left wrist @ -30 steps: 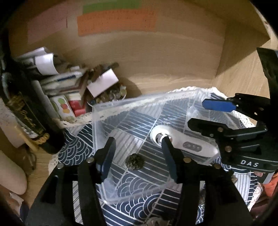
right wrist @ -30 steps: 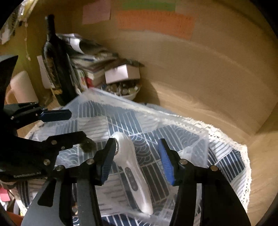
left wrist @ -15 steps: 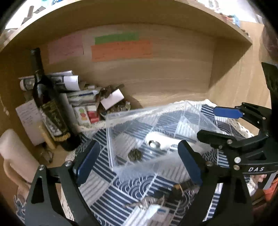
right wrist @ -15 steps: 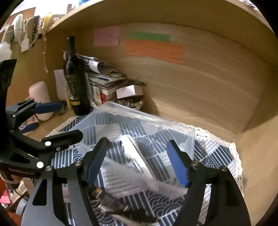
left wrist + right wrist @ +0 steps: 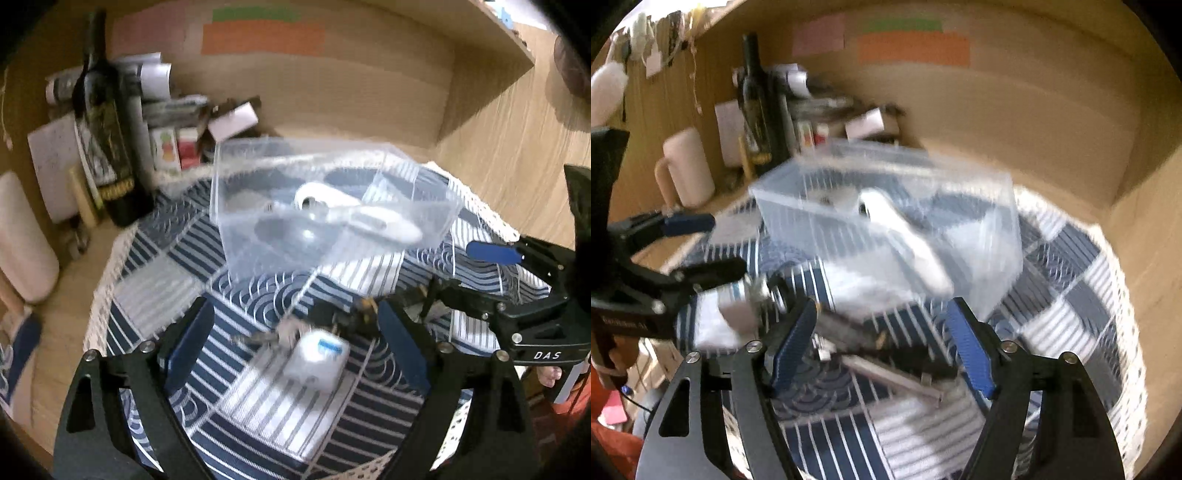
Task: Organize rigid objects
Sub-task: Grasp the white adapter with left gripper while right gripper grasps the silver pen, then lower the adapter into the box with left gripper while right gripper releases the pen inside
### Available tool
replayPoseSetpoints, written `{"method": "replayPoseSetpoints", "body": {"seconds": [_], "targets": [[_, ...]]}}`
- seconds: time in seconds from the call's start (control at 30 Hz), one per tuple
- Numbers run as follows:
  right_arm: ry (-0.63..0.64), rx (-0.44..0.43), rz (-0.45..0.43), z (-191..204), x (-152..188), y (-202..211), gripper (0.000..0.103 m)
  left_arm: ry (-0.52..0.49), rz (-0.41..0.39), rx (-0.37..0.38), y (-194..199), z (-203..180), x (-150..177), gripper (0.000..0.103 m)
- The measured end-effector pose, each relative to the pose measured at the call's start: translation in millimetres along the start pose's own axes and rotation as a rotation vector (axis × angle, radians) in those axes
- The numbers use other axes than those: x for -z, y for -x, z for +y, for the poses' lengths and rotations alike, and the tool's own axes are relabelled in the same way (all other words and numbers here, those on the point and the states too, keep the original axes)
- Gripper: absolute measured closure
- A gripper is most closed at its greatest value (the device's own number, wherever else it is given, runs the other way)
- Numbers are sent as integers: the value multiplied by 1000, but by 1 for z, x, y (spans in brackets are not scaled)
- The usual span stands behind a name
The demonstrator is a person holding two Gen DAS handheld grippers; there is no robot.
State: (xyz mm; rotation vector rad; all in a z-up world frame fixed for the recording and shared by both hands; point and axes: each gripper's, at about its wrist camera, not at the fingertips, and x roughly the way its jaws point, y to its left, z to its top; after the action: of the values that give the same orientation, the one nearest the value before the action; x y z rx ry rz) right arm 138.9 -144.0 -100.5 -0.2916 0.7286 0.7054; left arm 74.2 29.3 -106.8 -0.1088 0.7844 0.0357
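White charger (image 5: pixel 317 360) between spread left gripper (image 5: pixel 295 347) fingers, untouched, on cloth (image 5: pixel 258 417)

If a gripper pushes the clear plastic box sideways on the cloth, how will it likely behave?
The clear plastic box looks thin-walled and holds little, so probably light and easily shoved. The patterned cloth under it may bunch. The white device inside would likely slide.

Navy-and-white patterned cloth (image 5: pixel 258 413), clear box (image 5: pixel 258 221)
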Motion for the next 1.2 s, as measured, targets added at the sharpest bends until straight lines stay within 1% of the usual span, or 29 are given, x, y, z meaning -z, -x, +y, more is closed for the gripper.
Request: {"method": "replayPoseSetpoints", "body": {"seconds": [0.03,0.1,0.17,0.23,0.3,0.33,0.4,0.43,0.5,0.63,0.7,0.83,0.9,1.2], "targets": [[-5,-6,20,-1,6,-3,33,5,9,3,-2,1,3,15],[-12,-13,55,-3,17,-9,33,4,40,11,-8,1,11,28],[-9,-19,87,-4,24,-14,33,-1,70,21,-13,0,19,33],[-12,-25,111,-6,28,-21,37,-4,89,26,-17,-1,26,39],[-9,-30,126,-6,30,-26,47,-6,104,37,-21,-3,31,49],[-14,-47,138,-7,31,-28,49,-6,105,42,-22,-3,33,51],[-6,-57,144,-5,33,-28,57,-13,96,43,-21,-5,34,60],[5,-55,144,-3,33,-27,59,-15,92,38,-20,-6,35,60],[19,-74,148,1,35,-24,71,-17,82,46,-19,-7,36,60],[34,-103,148,7,36,-22,80,-16,64,41,-17,-7,37,61],[37,-111,142,13,36,-23,89,-24,47,32,-13,-7,36,61],[17,-114,111,16,34,-17,89,-36,-2,16,2,-7,29,65],[5,-107,80,14,29,-9,89,-39,-22,14,8,-7,24,66],[-23,-63,-51,3,6,21,89,-35,-68,14,16,-4,2,66]]}}
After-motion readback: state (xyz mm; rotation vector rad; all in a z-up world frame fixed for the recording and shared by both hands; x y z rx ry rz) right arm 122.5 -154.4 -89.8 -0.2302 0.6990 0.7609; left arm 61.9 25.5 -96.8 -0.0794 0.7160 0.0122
